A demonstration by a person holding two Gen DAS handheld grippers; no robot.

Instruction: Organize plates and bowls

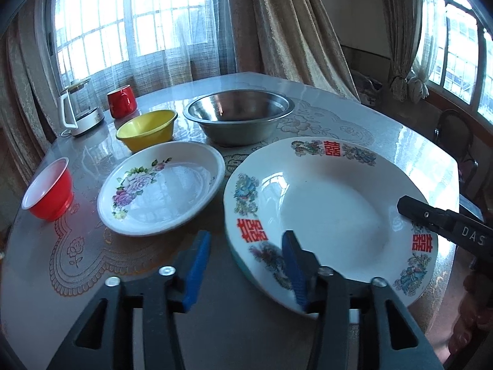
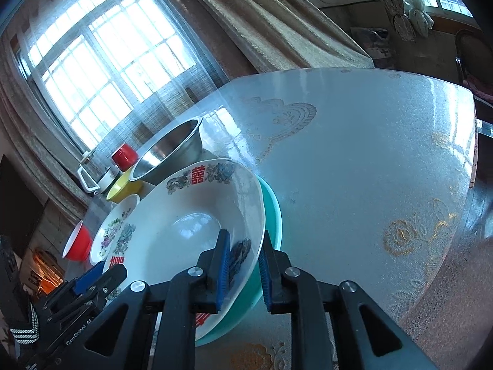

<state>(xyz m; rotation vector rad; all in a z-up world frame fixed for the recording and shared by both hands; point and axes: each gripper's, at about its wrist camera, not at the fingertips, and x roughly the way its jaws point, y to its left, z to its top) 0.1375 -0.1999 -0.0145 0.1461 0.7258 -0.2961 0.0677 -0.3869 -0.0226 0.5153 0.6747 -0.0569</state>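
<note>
red "囍" on plate (image 1: 331,203); "das" on gripper (image 1: 446,225)

Your left gripper (image 1: 246,246) is gaping beside the big plate (image 1: 332,209). Sitting on the table (image 1: 400,141): flowered plate (image 1: 163,188), yellow bowl (image 1: 147,129), steel bowl (image 1: 238,115), red bowl (image 1: 47,192), red mug (image 1: 121,100), kettle (image 1: 80,108).

Daylight pours through a barred window (image 1: 132,21) behind the worktop (image 1: 385,141), softened by a sheer net. A heavy beige curtain (image 1: 277,27) hangs right of that window. Further right, a second window (image 1: 456,52) has a tied-back curtain (image 1: 400,46), with a dark chair (image 1: 456,135) below.
</note>
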